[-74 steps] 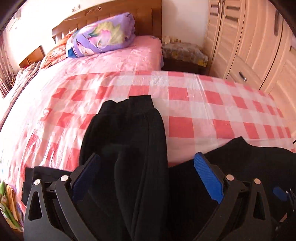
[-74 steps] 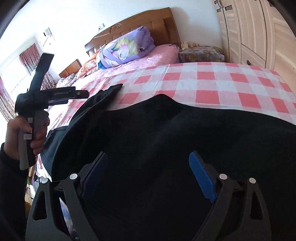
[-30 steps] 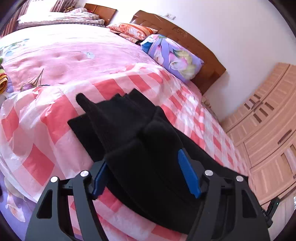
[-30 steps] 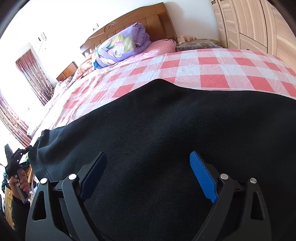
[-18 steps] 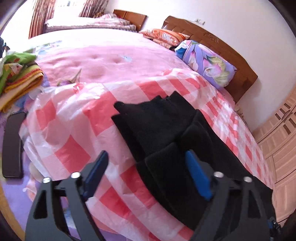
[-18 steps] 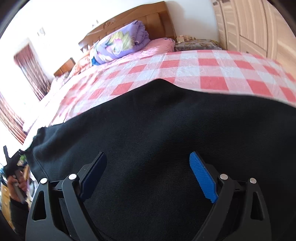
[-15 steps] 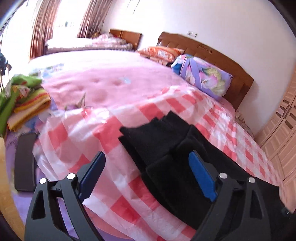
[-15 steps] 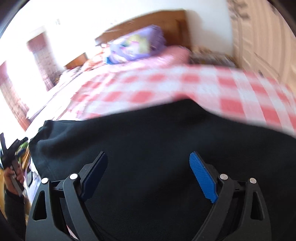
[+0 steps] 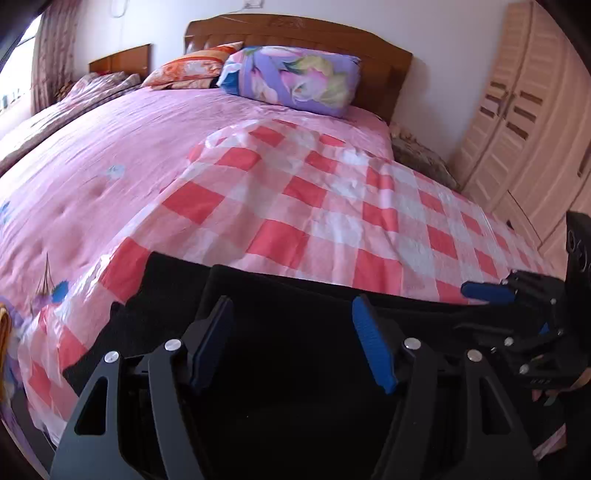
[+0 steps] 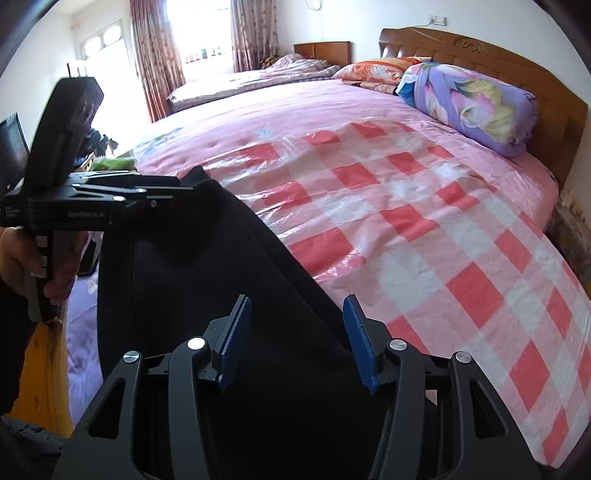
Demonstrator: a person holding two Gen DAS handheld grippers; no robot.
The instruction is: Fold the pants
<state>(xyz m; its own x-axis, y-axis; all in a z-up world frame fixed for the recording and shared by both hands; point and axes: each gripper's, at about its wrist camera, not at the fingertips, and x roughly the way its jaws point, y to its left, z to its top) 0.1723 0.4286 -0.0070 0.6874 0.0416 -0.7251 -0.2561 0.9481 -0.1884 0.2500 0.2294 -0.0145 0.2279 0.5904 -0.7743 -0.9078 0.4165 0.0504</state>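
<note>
- Left wrist camera looks forward and down along its own fingers from the foot edge of the bed [image 9: 110, 155], close over the black pants [image 9: 295, 332], facing the headboard [image 9: 295, 33].
- Right wrist camera sits equally close at the same foot edge, angled toward the bed's left side and the window [image 10: 207, 33].
- Both views share the checked sheet [image 10: 424, 206], the purple pillow [image 9: 291, 79] and the pants; each catches the other gripper at its frame edge.
</note>
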